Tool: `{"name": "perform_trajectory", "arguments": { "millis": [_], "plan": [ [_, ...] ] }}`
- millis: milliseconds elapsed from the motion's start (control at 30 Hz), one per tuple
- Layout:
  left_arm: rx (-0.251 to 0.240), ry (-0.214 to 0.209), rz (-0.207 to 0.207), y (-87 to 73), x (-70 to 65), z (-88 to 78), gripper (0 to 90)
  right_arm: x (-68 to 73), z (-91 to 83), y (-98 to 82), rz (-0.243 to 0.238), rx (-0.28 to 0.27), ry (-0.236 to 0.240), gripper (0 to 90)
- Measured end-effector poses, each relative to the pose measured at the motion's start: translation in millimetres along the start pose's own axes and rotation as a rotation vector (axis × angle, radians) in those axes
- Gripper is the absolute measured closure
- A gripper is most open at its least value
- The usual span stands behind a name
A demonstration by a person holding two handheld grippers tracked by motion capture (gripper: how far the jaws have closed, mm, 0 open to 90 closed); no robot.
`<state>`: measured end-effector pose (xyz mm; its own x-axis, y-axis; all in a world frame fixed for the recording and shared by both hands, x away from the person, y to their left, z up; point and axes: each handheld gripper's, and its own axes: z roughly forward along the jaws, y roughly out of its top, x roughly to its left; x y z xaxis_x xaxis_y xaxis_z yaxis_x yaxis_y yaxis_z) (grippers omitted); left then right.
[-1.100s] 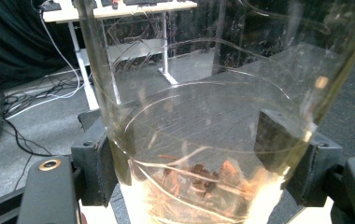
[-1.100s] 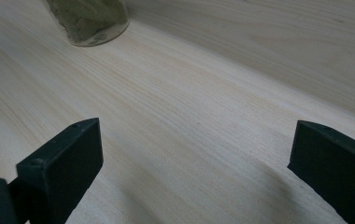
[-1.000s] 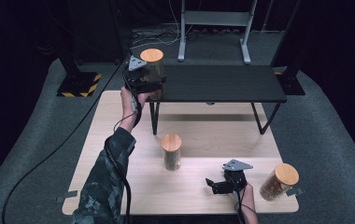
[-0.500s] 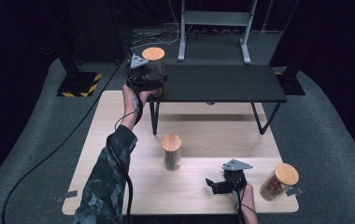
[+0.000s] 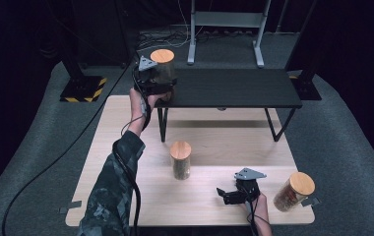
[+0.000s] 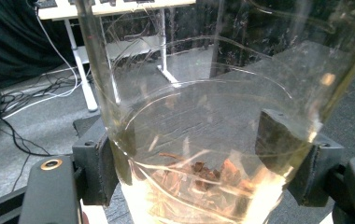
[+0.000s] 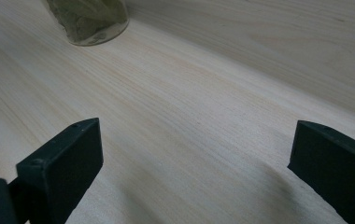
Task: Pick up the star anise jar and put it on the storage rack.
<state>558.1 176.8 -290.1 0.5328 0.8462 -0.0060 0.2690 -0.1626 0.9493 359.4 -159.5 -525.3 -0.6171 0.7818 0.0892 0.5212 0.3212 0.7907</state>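
Up at the shelf's corner, a jar waits to be set down

Clamped upright in the left gripper (image 5: 156,84), a glass jar (image 5: 163,69) with a wooden lid sits at the near-left corner of the black shelf (image 5: 234,88), which stands over the far half of the pale wooden table (image 5: 126,191). In the left gripper view, both black pads (image 6: 98,165) press the jar's (image 6: 203,140) lower wall, dried brown pieces at its bottom. Its long axis runs straight up, and the shelf top stretches away to its right, so the coming move is likely a set-down there. Whether the base already touches the shelf cannot be told. Well apart, the right gripper (image 5: 235,192) rests low near the table's front edge, jaws spread wide on nothing, between a middle jar (image 5: 180,160) and a tilted jar (image 5: 293,191).
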Motion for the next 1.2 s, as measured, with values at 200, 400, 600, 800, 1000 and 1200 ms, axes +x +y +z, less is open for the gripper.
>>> {"name": "perform_trajectory", "arguments": {
  "millis": [200, 400, 600, 800, 1000, 1200],
  "plan": [
    [0.009, 0.007, 0.000, 1.2, -1.0, 0.1, 24.6, 0.0, 0.0, 0.0, 0.000, 0.000, 0.001, 1.9],
    [0.013, 0.010, 0.002, 1.6, -1.6, -0.2, 24.6, 0.1, 0.0, 0.0, 0.000, 0.000, 0.000, 1.9],
    [0.014, 0.019, 0.000, 1.9, -2.6, -0.4, 24.5, 0.2, 0.1, 0.0, 0.000, 0.002, 0.001, 1.9],
    [0.018, 0.024, 0.005, 2.2, -3.1, -0.1, 24.0, 0.2, 0.2, 0.1, -0.001, 0.004, 0.002, 1.9],
    [0.075, 0.018, 0.011, 5.4, -3.4, 1.3, 13.3, 0.1, 0.4, 0.2, -0.002, 0.005, 0.004, 1.9],
    [0.190, 0.013, 0.014, 9.4, -3.1, 0.6, 0.0, -0.1, 0.5, 0.2, -0.002, 0.005, 0.005, 1.8]
  ]
}}
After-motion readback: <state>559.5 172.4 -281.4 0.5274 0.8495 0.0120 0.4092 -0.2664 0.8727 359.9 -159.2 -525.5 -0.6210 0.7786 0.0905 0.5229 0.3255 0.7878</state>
